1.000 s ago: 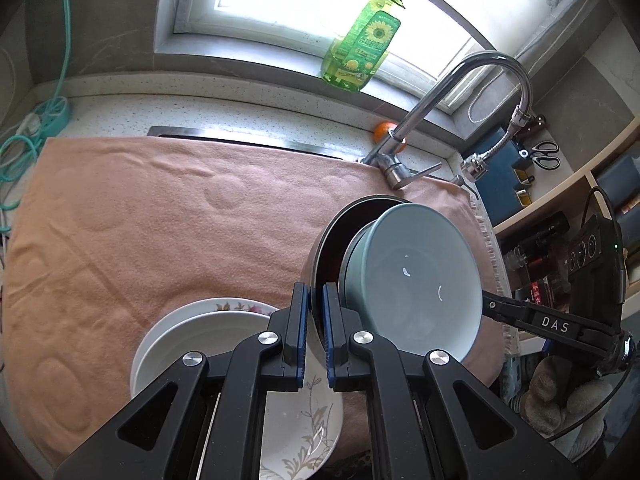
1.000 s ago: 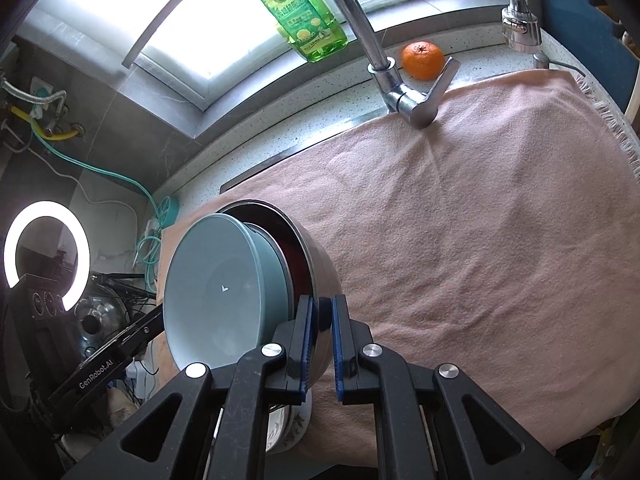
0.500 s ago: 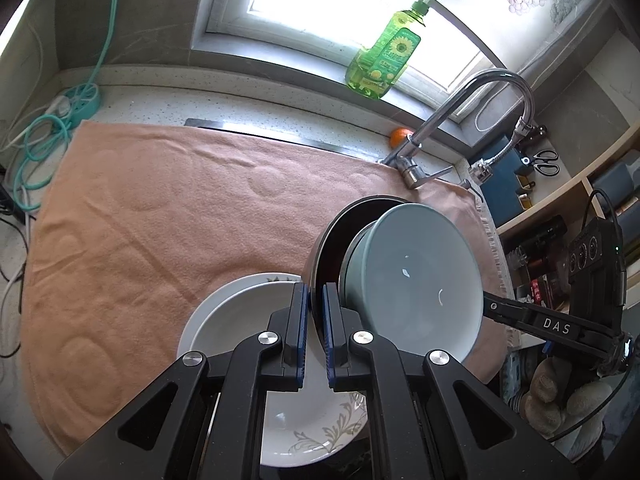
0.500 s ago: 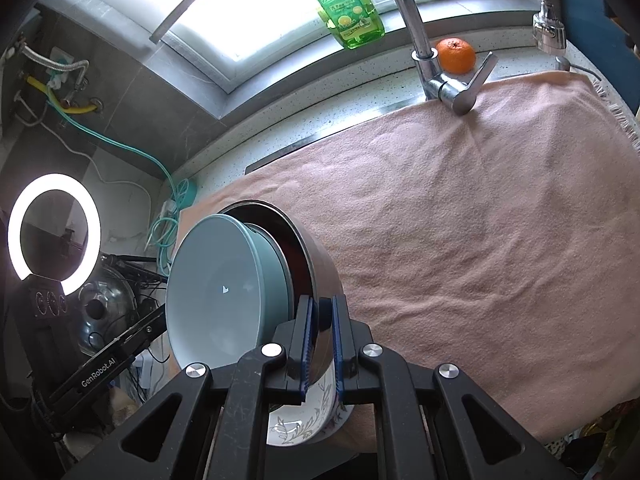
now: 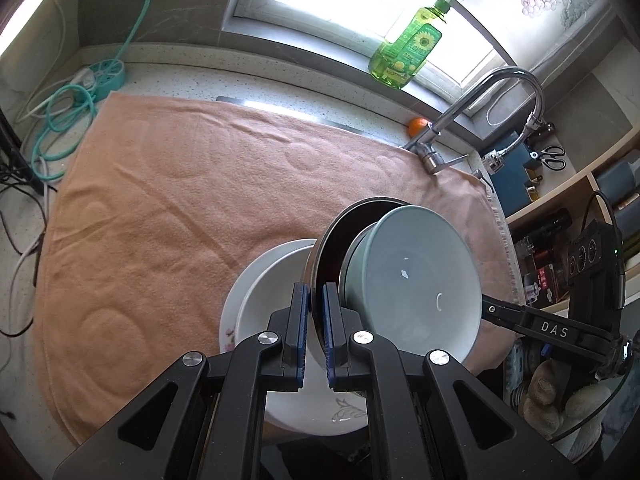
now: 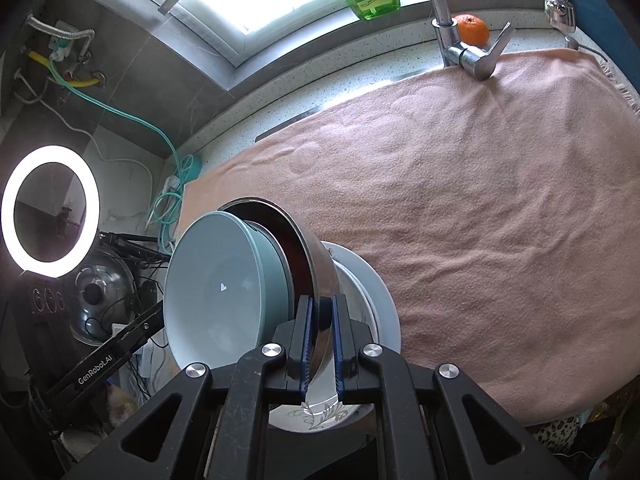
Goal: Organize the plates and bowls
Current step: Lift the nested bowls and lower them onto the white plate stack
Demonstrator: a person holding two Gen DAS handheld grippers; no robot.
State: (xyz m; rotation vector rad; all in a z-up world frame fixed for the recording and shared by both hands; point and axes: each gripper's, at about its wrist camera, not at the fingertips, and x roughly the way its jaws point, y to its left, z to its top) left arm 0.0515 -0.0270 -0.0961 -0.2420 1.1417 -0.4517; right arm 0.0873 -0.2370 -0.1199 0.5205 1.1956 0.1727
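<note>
**Two bowls carried over the white stack**

A big pink towel [image 5: 168, 208] covers the tabletop [image 5: 280, 84] under the window. At the near edge of the towel sits a white plate [image 5: 230, 320] with a white bowl [image 5: 260, 292] resting inside it.

Above that white stack hang two more bowls, one inside the other. The outer one is a shiny steel bowl [image 5: 332, 236], dark inside. The inner one is a light blue bowl [image 5: 416, 280]. Both are tipped up on edge, with their open sides facing right in the left wrist view.

The left gripper [image 5: 314, 332] has its jaws clamped on the near rim of the steel bowl. The right gripper [image 6: 320, 344] has its jaws clamped on the steel rim too, from the other side. So both hands carry the nested pair together. The blue bowl just rides inside; neither gripper pinches it.

The step in hand looks like bringing the nested bowls to the white stack, so all the dishes end up in one pile.

Next, the pair most likely needs to be tipped flat, open side up, and lined up right over the white bowl. Then it should go down slowly until the steel bottom sits in the white bowl. Both hands must move as one, or the rim could twist. The blue bowl is loose, so tipping too fast could let it slide out. The jaws should let go only when the steel bowl rests
</note>
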